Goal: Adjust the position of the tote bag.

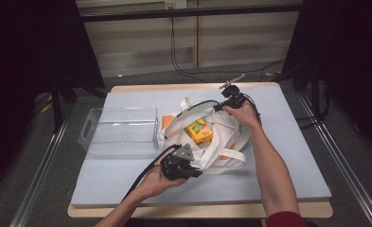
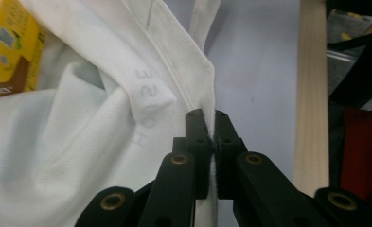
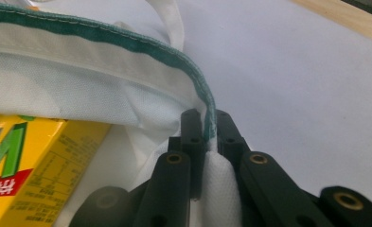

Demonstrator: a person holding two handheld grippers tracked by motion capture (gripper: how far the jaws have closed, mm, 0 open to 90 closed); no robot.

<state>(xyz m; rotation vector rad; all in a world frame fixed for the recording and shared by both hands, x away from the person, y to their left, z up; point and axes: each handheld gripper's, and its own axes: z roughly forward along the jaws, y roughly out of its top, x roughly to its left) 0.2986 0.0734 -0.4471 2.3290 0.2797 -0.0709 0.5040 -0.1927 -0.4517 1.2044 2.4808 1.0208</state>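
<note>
Evidently the white fabric tote bag (image 1: 207, 137), mid-table right of the clear plastic bin (image 1: 119, 130), is held open: the left gripper (image 2: 207, 124) clamps its near rim, the right gripper (image 3: 205, 124) its green-edged far rim, baring the yellow carton (image 1: 199, 130).

1. This is a lab-style recording bay, not a home: black curtains (image 1: 27, 56) close in both sides.
2. A wooden table (image 1: 200, 209) stands on its own, covered by a pale blue mat (image 1: 287, 156).
3. Metal rails (image 1: 39, 175) run along the grey carpeted floor (image 1: 349, 142).
4. Loose cables (image 1: 176, 52) hang down the bare panelled back wall (image 1: 141, 45) from a wall socket (image 1: 175, 4).
</note>
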